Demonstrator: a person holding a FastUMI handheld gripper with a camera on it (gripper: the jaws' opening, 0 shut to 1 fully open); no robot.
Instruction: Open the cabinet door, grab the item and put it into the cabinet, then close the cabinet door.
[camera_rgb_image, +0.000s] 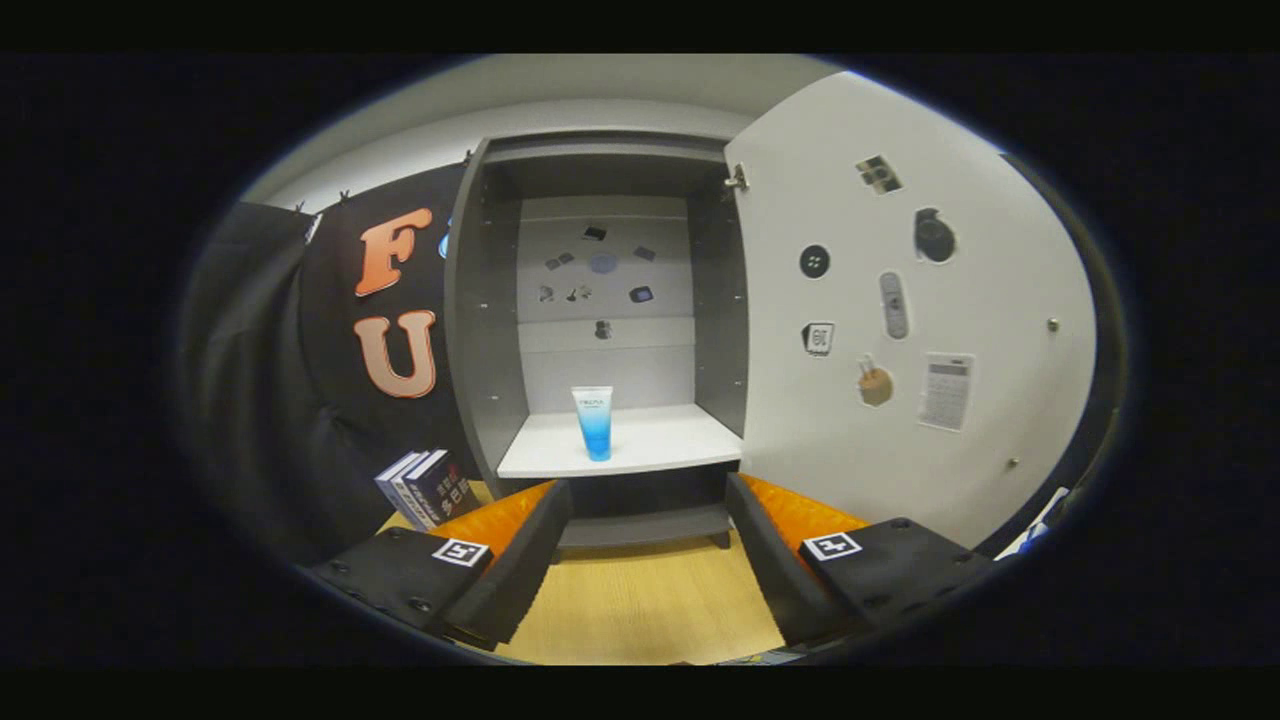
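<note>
Gripper (648, 520) fingers spread wide, empty, above wooden tabletop (640, 610). Blue tube (594, 423) upright on white shelf (640, 445) inside cabinet (480, 330). Door (990, 300) swung open to right. Likely next: close door; push free edge from outside, wide arc, clear of books (428, 487).

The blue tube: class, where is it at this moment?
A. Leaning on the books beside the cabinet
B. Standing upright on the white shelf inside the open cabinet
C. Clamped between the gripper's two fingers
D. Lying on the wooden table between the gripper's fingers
B. The blue tube stands upright on the white shelf of the cabinet, whose door is swung open; the gripper is open and empty, short of it.
</note>
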